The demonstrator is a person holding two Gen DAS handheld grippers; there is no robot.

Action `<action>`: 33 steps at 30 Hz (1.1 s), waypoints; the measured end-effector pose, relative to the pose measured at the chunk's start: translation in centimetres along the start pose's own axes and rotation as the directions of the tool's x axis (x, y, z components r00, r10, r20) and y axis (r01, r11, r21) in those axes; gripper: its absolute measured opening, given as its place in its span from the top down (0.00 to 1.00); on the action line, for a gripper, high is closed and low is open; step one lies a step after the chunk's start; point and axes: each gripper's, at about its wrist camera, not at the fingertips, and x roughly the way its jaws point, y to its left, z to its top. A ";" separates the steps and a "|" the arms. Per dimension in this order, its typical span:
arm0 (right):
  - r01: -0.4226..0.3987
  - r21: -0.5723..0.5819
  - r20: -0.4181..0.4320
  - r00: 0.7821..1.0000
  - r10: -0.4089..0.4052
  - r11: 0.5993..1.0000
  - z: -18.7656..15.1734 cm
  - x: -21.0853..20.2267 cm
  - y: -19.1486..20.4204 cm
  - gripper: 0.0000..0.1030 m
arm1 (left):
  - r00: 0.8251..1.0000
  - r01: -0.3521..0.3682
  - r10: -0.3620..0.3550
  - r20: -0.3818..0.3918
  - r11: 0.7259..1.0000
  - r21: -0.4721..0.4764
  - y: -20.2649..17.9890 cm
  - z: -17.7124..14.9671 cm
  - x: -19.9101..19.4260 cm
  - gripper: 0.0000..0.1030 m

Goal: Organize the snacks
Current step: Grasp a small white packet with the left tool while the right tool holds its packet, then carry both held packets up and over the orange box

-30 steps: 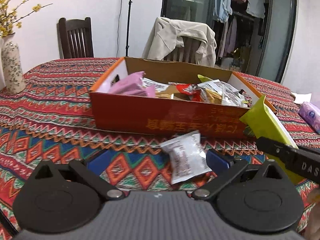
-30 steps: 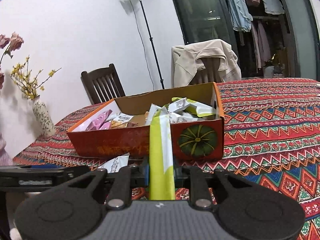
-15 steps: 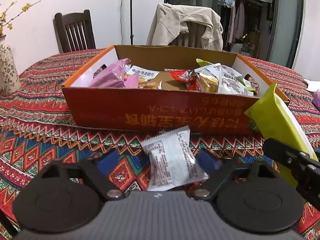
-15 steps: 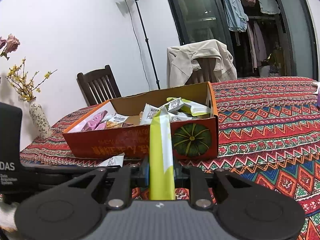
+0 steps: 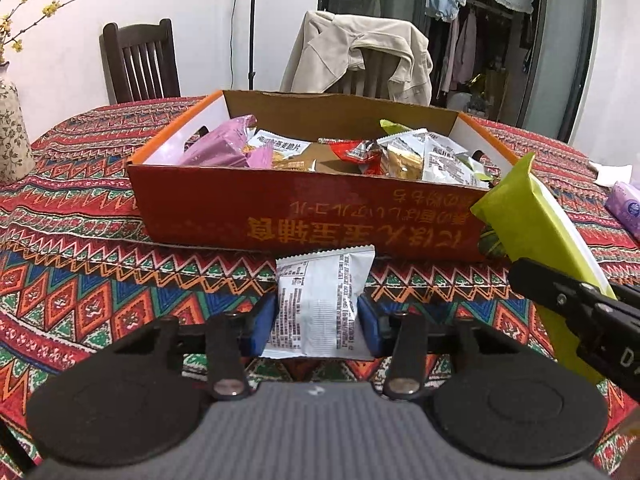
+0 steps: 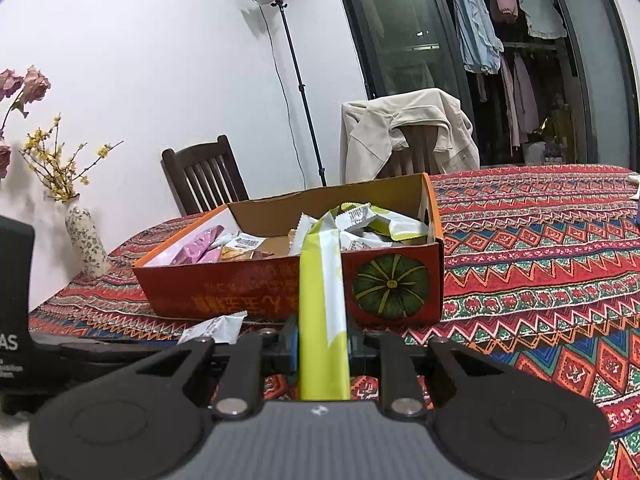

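A round surface (image 5: 72, 280) wearing a red zigzag-patterned cloth is carrying an open orange cardboard box (image 5: 320, 220) of snack packets near its middle. A floral vase (image 5: 14, 136) is standing at the cloth's left edge. A lilac packet (image 5: 624, 210) and a white scrap (image 5: 612, 172) are lying toward the right edge, well apart from the box.

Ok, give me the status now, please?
Left gripper shut on white foil snack packet. Right gripper holds yellow-green packet. Orange cardboard box ahead, path clear.
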 end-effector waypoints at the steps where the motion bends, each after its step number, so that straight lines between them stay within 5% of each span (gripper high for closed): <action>1: -0.002 -0.002 0.003 1.000 0.002 1.000 0.0 -0.1 0.0 0.81 | 1.000 0.006 -0.006 0.007 1.000 0.001 0.1 -0.1 -0.4 0.56; 16: -0.018 -0.034 0.070 0.997 0.020 0.999 3.1 -2.1 1.6 0.81 | 0.974 0.078 -0.076 0.215 0.997 0.002 2.6 3.4 -6.2 0.56; 33: 0.035 -0.060 0.111 0.993 -0.028 0.998 11.9 4.7 3.8 0.81 | 0.951 0.030 -0.006 0.311 0.997 -0.071 4.7 12.8 -2.5 0.56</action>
